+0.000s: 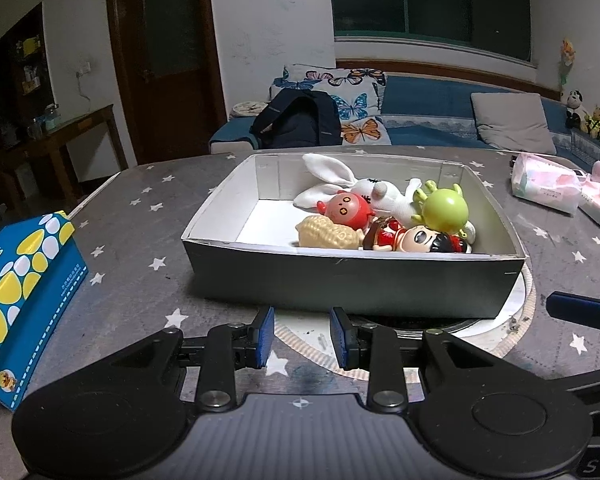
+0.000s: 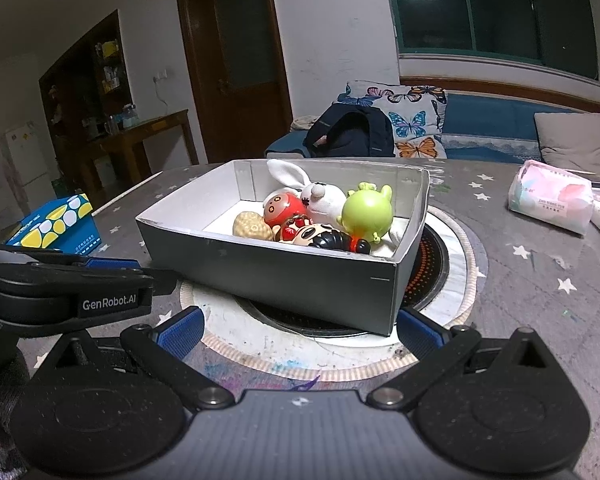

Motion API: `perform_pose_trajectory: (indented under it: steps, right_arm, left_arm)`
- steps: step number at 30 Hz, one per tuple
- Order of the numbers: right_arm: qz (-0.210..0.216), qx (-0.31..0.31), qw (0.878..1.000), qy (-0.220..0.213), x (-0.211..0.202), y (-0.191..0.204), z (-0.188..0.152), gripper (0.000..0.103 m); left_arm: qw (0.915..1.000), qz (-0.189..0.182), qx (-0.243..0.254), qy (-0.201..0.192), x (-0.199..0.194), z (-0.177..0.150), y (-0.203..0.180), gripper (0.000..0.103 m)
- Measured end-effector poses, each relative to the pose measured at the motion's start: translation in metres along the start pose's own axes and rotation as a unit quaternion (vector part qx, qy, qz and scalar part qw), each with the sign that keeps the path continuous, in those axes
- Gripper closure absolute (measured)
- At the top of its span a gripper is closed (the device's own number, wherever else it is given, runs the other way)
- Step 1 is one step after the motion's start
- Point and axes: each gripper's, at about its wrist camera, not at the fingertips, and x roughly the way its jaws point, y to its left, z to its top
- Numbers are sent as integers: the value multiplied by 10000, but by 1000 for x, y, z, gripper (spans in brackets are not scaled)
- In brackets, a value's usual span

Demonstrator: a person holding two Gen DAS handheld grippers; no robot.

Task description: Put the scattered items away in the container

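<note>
Worktop: grey cloth with white stars, with a round hob-like inset under the near right part of the box. No loose toy shows on it in either view.

Cardboard box, the container: grey outside, white inside, open top, sitting partly over that inset. Its near right corner lies close to my right fingers. Risk: a careless forward move of either hand would shove the box, and it may slide easily on the smooth ring.

Blue and yellow tissue box at the far left, and pink tissue packs at the far right, both well apart from the container. Risk: I take these for scattered items; I judge they are not task things.

Toys, all inside the box and crowded to its right half: white plush rabbit, green round toy, red round-headed figure, doll in red dress, pale yellow ridged toy. The green toy rides highest on the heap; a knock to the box wall could roll it off.

My left fingers: partly apart, nothing between them, hovering over the worktop just short of the near wall.

My right fingers: spread wide, nothing held, just before the near corner.

Judgement: tidying looks finished. The main hazard is undoing it.
</note>
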Motion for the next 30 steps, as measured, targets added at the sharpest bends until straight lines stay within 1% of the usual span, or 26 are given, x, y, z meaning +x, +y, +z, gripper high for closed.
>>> perform_pose_trajectory:
  steps: [6,30]
  right_arm:
    - [-112,24,9999,35,1,0,0,0]
    - [-178,104,9997,132,12,-5,2,0]
  left_arm:
    - [9999,126,23,-31,0,-1,1,70]
    - [9995,280,156,-20,11,4,-3,69]
